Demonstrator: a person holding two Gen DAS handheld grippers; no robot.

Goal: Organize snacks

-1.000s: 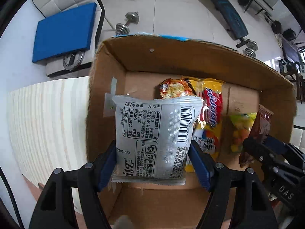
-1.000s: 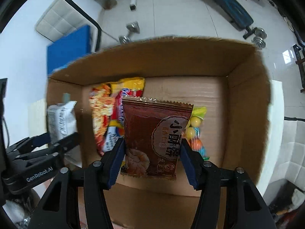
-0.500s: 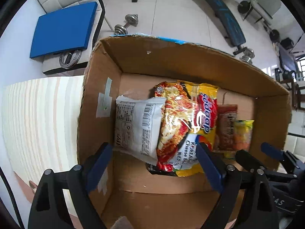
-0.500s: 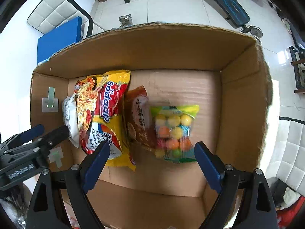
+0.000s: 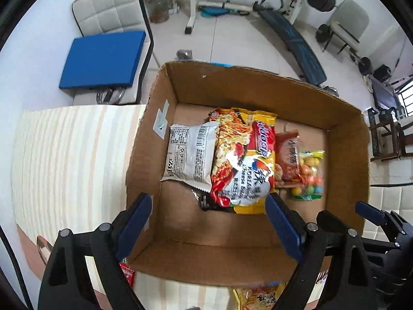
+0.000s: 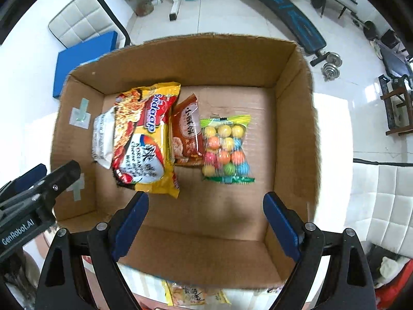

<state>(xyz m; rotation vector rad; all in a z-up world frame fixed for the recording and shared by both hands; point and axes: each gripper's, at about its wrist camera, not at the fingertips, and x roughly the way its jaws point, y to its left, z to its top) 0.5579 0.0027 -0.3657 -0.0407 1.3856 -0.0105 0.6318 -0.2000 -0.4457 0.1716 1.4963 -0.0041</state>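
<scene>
Left gripper (image 5: 207, 222): jaws wide apart, nothing between them; hangs over the near-left part of the cardboard box (image 5: 258, 82), pointing almost straight down.
Right gripper (image 6: 205, 219): jaws spread, empty; hangs over the near-right part of the box floor.
Box contents: four packets lie in a row on the floor. Silver-white packet (image 5: 191, 157) at the left end, beside the taped wall; yellow-red noodle pack (image 5: 242, 160) overlaps its right edge; brown snack packet (image 6: 187, 134) is tucked partly under the noodle pack; clear bag of coloured candy balls (image 6: 225, 148) sits just beside it.
Free space: right third of the floor and the whole near strip are bare cardboard.
Still outside: a yellow packet (image 6: 191, 294) lies on the table just below the near wall; a red wrapper (image 5: 127, 273) peeks out at the near-left corner.
Step in hand (judgement): both hands look done placing; the next pick is likely among the loose packets on the table.
Doing it well: clear the near wall before moving outward, so a finger does not catch the rim and drag the box.
Next grasp: take a packet across its short width, near the middle, so it hangs flat.
Placement tip: fill the bare right side, not the pile.
Risk: the overlapped packets may shift if bumped.
</scene>
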